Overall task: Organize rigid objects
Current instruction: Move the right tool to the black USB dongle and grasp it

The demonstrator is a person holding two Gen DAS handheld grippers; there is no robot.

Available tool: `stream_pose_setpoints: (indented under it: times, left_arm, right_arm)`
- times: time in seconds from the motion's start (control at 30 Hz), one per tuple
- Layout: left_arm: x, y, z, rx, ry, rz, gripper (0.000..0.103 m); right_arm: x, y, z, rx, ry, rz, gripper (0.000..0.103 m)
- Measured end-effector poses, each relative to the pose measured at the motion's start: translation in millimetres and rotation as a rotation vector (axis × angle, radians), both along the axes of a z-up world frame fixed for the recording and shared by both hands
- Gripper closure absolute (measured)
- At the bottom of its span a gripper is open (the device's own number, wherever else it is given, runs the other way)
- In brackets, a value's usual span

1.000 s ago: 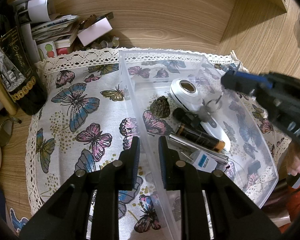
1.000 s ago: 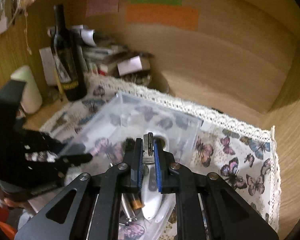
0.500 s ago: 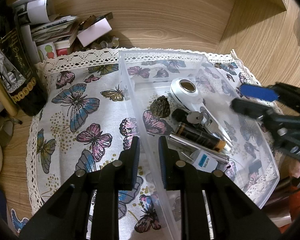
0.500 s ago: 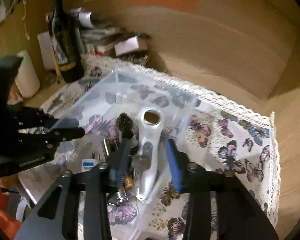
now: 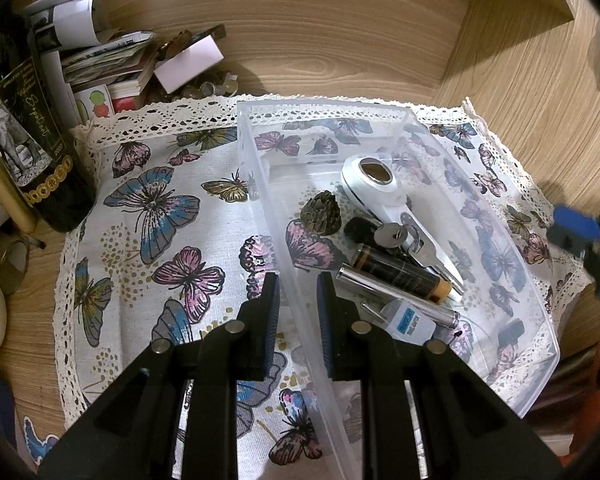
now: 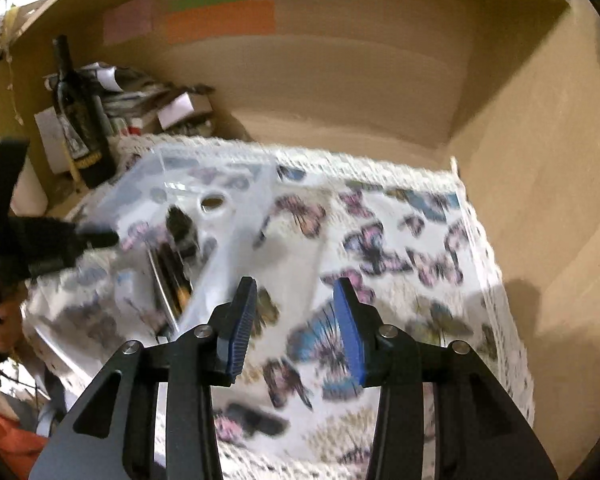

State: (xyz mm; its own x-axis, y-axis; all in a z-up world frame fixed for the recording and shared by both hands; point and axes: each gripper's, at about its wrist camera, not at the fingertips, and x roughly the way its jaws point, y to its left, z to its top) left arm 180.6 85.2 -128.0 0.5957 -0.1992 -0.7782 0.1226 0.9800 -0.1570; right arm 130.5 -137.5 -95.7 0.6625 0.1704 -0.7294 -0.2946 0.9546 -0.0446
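Observation:
A clear plastic bin (image 5: pixel 512 344) stands on the butterfly cloth (image 5: pixel 152 240). In it lie a white tool with a round hole (image 5: pixel 374 178), keys (image 5: pixel 396 236), a dark tube with an orange tip (image 5: pixel 400 274), a silver pen (image 5: pixel 396 294), a small white plug (image 5: pixel 408 322) and a pine cone (image 5: pixel 320 214). My left gripper (image 5: pixel 298 304) is shut on the bin's left wall. My right gripper (image 6: pixel 296 320) is open and empty above the cloth, right of the bin (image 6: pixel 204 184); its blue finger shows at the left wrist view's right edge (image 5: pixel 574 228).
A dark wine bottle (image 5: pixel 32 148) stands at the far left with a stack of papers and small boxes (image 5: pixel 140 64) behind it. Wooden walls (image 5: pixel 520 64) enclose the back and right. The cloth's lace edge (image 6: pixel 488 264) runs near the right wall.
My right gripper let the keys go into the bin, opened, and moved out to the right over the cloth. My left gripper kept its hold on the bin wall.

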Motion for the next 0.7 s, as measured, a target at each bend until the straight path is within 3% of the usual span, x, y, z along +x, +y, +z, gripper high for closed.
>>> stream_pose_setpoints:
  times: [0.4,0.5,0.57,0.7]
  left_arm:
    - [-1.0,0.7,-1.9,0.008,0.012,-0.006,0.085]
    - [-1.4,0.7,-1.9,0.008,0.012,-0.006,0.085]
    - [-1.8,1.3,-2.1,0.005,0.012,-0.005,0.085]
    - [-1.5,0.4,-2.0,0.007,0.011,-0.005,0.085]
  right_arm:
    - [-30.9,-8.9,-59.4,0.11,0.217,-0.021,0.066]
    - [-33.8,-3.9,-66.4,0.104,0.233,-0.008,0.064]
    - [-36.2,-1.8,-69.9,0.104,0.221,-0.005,0.058]
    - [-39.8,5.2,-71.5,0.067,0.188,-0.014,0.059]
